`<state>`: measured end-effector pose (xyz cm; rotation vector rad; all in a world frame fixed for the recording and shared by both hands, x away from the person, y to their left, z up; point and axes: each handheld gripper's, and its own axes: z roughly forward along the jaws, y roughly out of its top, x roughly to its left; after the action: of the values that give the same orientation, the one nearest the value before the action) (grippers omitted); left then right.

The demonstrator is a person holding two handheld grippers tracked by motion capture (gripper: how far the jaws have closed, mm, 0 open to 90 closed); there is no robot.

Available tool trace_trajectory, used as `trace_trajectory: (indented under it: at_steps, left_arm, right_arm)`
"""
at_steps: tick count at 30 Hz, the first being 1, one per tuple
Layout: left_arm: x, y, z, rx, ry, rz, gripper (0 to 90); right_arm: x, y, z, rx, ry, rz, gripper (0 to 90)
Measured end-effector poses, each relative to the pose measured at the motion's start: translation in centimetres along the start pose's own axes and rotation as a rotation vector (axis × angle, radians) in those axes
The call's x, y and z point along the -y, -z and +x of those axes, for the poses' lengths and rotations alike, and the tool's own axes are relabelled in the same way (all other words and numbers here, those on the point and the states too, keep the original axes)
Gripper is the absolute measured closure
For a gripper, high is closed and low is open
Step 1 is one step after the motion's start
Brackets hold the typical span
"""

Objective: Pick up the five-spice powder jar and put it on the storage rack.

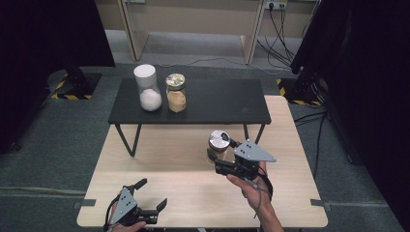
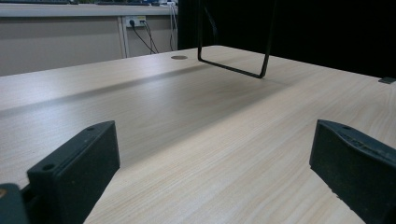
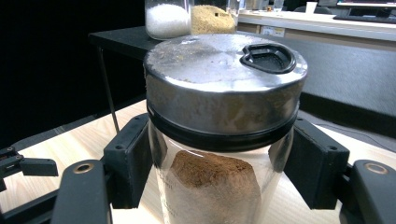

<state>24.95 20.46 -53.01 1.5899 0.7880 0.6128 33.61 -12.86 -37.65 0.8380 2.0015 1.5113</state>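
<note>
A glass jar of brown powder (image 1: 220, 143) (image 3: 215, 182) with a silver metal lid is lifted off the light wooden table (image 1: 183, 193), just in front of the black shelf (image 1: 212, 104). My right gripper (image 1: 218, 155) (image 3: 219, 163) is shut on the jar's glass body below the lid. Two more jars stand on the shelf: one with white powder (image 1: 149, 92) (image 3: 167, 18) under a white cap, and one with yellow grains (image 1: 176, 94) (image 3: 212, 17). My left gripper (image 1: 152, 193) (image 2: 210, 172) rests low at the table's near left edge, jaws wide open with bare tabletop between them.
The black shelf stands on thin wire legs (image 1: 126, 139) (image 2: 261, 70) at the table's far side. Its right half is bare. Dark curtains flank the scene, and cables (image 1: 280, 34) run on the floor behind. A small round grommet (image 2: 179, 57) sits in the tabletop.
</note>
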Motion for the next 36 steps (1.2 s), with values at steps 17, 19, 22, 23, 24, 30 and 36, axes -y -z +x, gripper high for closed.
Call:
trace_trajectory:
  at_steps: [17,19,22,23,24,30,36]
  left_arm:
    - [0.0,0.0,0.0,0.007,0.0,0.002,1.0]
    - [0.0,0.0,0.0,0.007,0.0,0.001,1.0]
    - [0.0,0.0,0.0,0.008,0.001,0.001,1.0]
    - [0.0,-0.1,0.0,0.009,0.002,0.002,1.0]
    - [0.0,0.0,0.0,0.009,0.002,0.002,1.0]
    - [0.0,0.0,0.0,0.009,0.003,0.001,1.0]
    - [0.0,0.0,0.0,0.01,0.003,0.003,1.0]
  right_arm:
    - [-3.1,-0.9,-0.5,-0.048,-0.006,-0.006,31.0]
    - [-3.5,-0.9,-0.5,-0.053,-0.006,-0.006,31.0]
    - [-4.1,-1.0,-0.4,-0.054,0.001,-0.008,31.0]
    - [-4.5,-1.1,-0.4,-0.056,0.002,-0.009,31.0]
    - [-4.6,-1.1,-0.4,-0.06,0.0,-0.01,31.0]
    - [-5.9,-1.8,-0.6,-0.077,-0.006,0.003,31.0]
    - [-6.8,-2.5,-0.7,-0.064,0.004,0.015,31.0]
